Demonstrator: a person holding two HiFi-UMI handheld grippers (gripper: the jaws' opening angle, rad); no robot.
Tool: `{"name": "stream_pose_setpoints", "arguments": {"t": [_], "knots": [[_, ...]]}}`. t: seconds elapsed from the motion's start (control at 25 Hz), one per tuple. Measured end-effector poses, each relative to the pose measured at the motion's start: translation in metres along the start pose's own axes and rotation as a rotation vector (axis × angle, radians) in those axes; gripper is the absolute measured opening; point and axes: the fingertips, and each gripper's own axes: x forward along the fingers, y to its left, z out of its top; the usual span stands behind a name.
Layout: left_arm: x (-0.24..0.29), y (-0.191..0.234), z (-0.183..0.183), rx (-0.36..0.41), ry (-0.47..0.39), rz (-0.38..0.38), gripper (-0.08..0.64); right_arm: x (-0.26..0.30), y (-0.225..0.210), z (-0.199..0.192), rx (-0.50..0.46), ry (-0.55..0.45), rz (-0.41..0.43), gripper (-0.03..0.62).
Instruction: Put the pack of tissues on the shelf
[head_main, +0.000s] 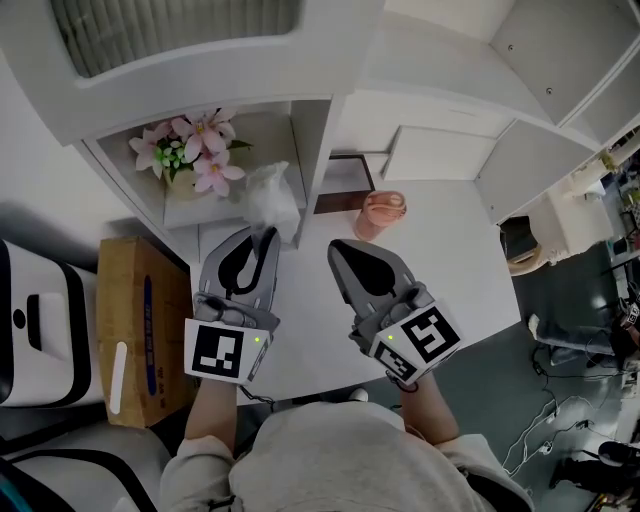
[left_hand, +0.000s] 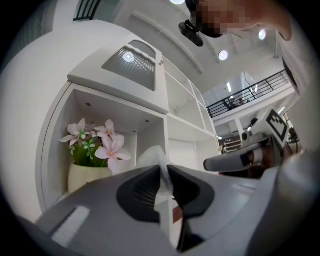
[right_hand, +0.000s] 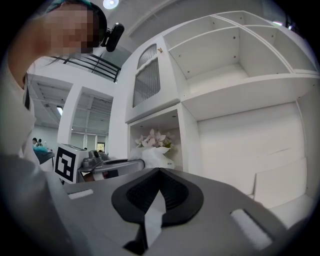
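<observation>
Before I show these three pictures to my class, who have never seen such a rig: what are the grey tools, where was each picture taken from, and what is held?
There is no robot: a person holds a two-jaw gripper in each hand. The head view looks down from the person's head; each gripper view rides on its gripper. The left gripper is shut on the pack of tissues, close to the shelf compartment with pink flowers. The right gripper is shut and empty. A pink cup stands on the white table.
</observation>
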Motion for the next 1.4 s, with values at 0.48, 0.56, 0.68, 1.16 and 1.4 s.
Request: {"name": "stream_pose_setpoints", "arguments": {"t": [0.48, 0.56, 0.68, 1.16, 1.4], "knots": [[0.017, 0.013, -0.042, -0.048, 0.079, 0.032, 0.038, -0.006, -0.004, -0.003, -0.018, 0.028, -0.028, 0.0], [0.018, 0.016, -0.045, -0.055, 0.086, 0.038, 0.038, -0.006, -0.004, -0.003, -0.019, 0.03, -0.03, 0.0], [0.021, 0.02, -0.049, -0.068, 0.101, 0.046, 0.038, -0.007, -0.005, -0.003, -0.022, 0.03, -0.033, 0.0], [0.036, 0.036, -0.066, -0.152, 0.179, 0.063, 0.038, -0.01, -0.009, -0.001, -0.033, 0.033, -0.057, 0.0], [0.046, 0.041, -0.07, -0.162, 0.2, 0.066, 0.038, -0.013, -0.012, -0.001, -0.037, 0.037, -0.07, 0.0]]}}
